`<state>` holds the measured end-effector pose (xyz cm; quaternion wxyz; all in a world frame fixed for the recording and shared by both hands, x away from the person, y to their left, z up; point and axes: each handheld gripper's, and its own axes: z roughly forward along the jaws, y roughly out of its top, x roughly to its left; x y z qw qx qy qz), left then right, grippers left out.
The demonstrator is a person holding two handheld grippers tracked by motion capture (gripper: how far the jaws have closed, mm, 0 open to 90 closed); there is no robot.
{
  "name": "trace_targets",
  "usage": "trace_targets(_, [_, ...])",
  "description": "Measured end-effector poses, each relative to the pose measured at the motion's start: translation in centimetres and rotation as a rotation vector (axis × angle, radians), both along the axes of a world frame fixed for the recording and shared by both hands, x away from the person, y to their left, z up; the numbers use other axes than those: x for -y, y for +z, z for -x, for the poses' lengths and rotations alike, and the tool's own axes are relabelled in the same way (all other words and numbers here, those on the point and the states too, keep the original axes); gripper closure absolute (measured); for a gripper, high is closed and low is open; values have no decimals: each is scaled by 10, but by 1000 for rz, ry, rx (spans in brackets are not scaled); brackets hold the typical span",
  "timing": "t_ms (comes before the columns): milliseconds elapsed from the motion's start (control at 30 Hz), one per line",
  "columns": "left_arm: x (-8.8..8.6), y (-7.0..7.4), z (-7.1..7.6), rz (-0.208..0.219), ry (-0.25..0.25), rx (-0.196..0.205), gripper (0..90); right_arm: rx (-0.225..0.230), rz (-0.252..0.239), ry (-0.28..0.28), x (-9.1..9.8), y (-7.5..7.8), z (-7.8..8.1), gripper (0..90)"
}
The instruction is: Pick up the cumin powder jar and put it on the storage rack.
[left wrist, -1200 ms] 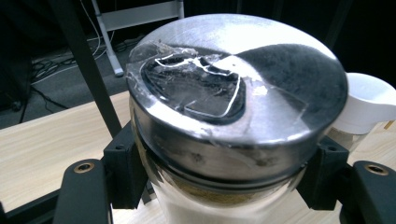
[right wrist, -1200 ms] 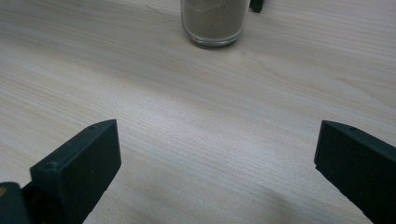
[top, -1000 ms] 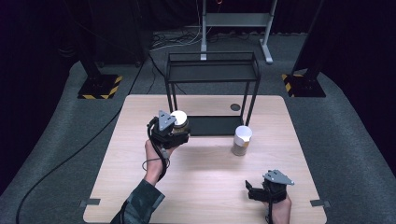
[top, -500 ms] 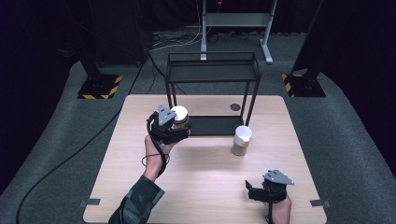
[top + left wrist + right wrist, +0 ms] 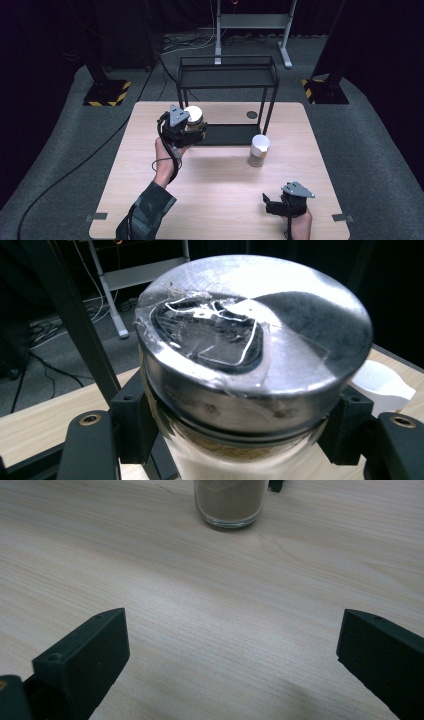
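Wooden table (image 5: 150, 200): left gripper (image 5: 192, 131), clamped on jar (image 5: 194, 116), has risen slightly; right gripper (image 5: 272, 206) agape, empty

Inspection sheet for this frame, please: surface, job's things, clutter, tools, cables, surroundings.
Surface: light wooden table, bare around the tools.
Job's things: metal-lidded jar held off the table by the black rack; second jar, white lid, stands beside the rack's foot.
Clutter: nothing seen.
Tools: left tool shut on the metal-lidded jar below its lid; right tool open, low over bare wood at the near edge.
Cables: one trails from the left tool; another runs across the floor at left.
Surroundings: grey floor, dark curtains, stand bases with hazard stripes.
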<state>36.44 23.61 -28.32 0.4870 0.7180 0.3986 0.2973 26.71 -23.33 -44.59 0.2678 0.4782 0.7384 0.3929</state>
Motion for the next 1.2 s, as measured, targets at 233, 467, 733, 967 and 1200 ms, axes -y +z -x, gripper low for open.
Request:
trace_targets(233, [2,8,-4,-9,-10,4,309,-1,0,1,0,0,0,0])
trace_targets(467, [4,15,-6,-10,-16,10,309,-1,0,1,0,0,0,0])
trace_targets(733, [1,22,-8,-3,-21,13,309,0,-2,-1,0,0,0,0])
trace_targets(967, [0,29,-8,1,-24,16,309,-1,-3,-3,0,0,0,0])
trace_targets(1200, [3,37,-9,-3,-46,30,308,-2,0,-2,0,0,0,0])
